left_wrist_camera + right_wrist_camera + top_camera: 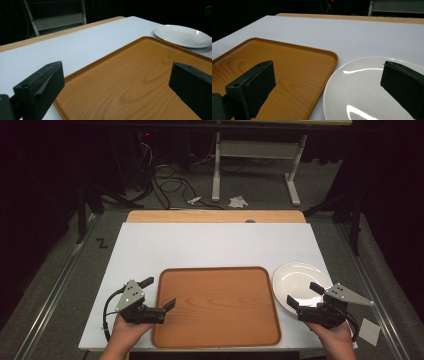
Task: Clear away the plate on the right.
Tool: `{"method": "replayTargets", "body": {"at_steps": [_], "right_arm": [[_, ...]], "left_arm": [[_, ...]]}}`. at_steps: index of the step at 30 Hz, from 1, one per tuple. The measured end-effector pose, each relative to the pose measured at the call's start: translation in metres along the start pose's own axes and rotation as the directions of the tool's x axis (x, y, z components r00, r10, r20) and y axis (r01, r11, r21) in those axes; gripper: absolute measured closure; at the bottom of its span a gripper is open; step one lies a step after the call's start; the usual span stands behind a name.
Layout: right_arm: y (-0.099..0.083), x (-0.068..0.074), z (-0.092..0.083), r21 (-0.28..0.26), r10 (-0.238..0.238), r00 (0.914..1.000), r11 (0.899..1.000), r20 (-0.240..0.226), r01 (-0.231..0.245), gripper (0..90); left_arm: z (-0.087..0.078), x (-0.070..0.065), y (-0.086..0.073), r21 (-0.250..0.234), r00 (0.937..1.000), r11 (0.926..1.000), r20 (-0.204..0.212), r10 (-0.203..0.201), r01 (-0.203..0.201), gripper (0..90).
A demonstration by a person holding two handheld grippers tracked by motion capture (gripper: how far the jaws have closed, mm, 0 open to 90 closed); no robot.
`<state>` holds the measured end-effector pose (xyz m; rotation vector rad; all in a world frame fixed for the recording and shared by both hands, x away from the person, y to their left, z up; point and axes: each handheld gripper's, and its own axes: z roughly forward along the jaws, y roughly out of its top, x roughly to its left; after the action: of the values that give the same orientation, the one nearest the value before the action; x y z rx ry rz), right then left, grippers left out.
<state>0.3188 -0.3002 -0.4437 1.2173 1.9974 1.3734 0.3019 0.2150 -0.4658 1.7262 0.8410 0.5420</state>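
1. High view: both grippers sit at the near edge of the table [150,240], one on each side of the tray [216,306]. The left gripper [159,293] hangs at the tray's left rim; the right gripper [304,295] hangs over the near edge of the plate [301,285].
2. Both sets of jaws are spread wide and hold nothing.
3. The plate lies on the white tabletop just beside the tray's right rim, near its far corner, empty and flat. The tray is empty too.
4. Judging by the poses, the work is at its start: the right gripper lines up on the plate, which likely goes onto the tray.
5. The next move calls for one jaw to slip under the plate's thin rim and the other to close on top.
6. Edges to mind: the tray's raised lip stands between plate and tray floor, so the plate needs lifting over it. The table's right edge is close by.
7. Open room is wide behind the tray and across its whole floor.
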Motion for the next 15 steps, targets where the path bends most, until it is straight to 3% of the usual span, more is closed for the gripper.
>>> {"method": "replayTargets", "body": {"at_steps": [10,15], "right_arm": [[-0.003,-0.012,-0.012,-0.020,0.030,0.9985,0.999,0.045,-0.029,0.8],[-0.008,-0.024,-0.019,-0.026,0.061,0.9945,0.998,0.086,-0.059,0.8]], "left_arm": [[0.001,0.004,0.003,-0.041,0.9999,0.9991,0.010,-0.013,0.013,3.9],[0.000,0.008,0.004,-0.067,0.9995,0.9973,0.001,-0.030,0.030,5.4]]}}
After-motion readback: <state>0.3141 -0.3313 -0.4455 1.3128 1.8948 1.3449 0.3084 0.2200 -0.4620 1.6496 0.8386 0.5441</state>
